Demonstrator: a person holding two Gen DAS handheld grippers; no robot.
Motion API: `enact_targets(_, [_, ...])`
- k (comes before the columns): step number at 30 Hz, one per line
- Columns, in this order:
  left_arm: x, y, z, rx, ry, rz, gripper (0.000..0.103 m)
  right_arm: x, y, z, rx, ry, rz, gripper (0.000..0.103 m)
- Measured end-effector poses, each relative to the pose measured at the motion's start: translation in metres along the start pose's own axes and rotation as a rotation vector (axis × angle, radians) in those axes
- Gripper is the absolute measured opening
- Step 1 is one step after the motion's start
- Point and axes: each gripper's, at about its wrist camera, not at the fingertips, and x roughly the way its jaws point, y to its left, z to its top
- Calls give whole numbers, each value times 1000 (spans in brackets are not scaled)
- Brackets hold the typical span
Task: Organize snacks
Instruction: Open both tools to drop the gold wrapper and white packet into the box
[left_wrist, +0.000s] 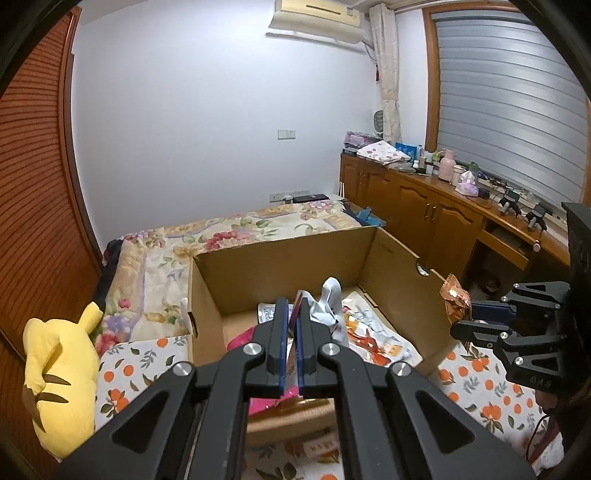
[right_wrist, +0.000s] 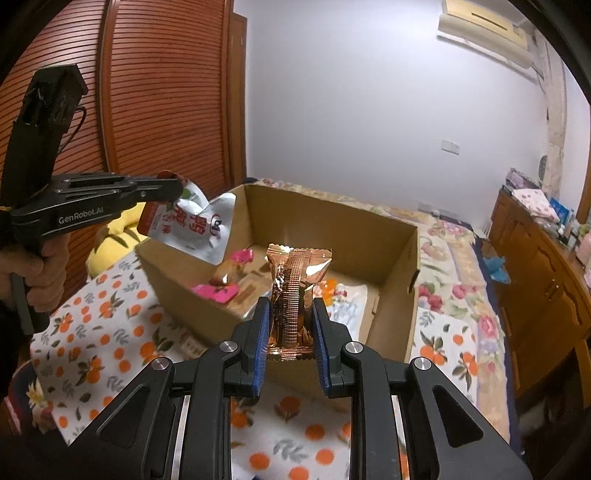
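An open cardboard box (left_wrist: 280, 258) (right_wrist: 332, 218) stands on the bed with several snack packets inside, among them pink ones (right_wrist: 218, 291) and a white one with orange print (left_wrist: 373, 332). My left gripper (left_wrist: 294, 306) (right_wrist: 173, 188) is shut on a silver and red snack pouch (right_wrist: 192, 221) (left_wrist: 330, 295), held over the box's near left corner. My right gripper (right_wrist: 290, 310) (left_wrist: 458, 314) is shut on a copper foil snack bag (right_wrist: 295, 288) (left_wrist: 456, 299), held above the box's near edge.
The box rests on a white cloth with orange fruit print (right_wrist: 110, 332) over a floral bedspread (left_wrist: 221, 229). A yellow plush toy (left_wrist: 59, 369) lies at the left. A wooden cabinet (left_wrist: 424, 199) with clutter runs along the right wall. A person's hand (right_wrist: 33, 273) grips the left tool.
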Motion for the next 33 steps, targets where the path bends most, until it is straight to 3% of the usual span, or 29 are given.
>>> enact_targets(9, [46,14,-8,-26,62,-10,1,50,-17,8,0,54,13,20])
enact_targets(20, [68,22,-10,-37,81,-10,8,79,-23,14,5,78,32,22])
enact_targets(24, [71,23,-13,-41,82,14,14,83,-24,12,22,77,0,39])
enact_targets(29, [68,21,-14,-43,86,15,23,79,-22,10,24,71,-13,42])
enact_targets(33, [56,16,-15,-38,77,21,25,66,-19,7,27,56,-26,44])
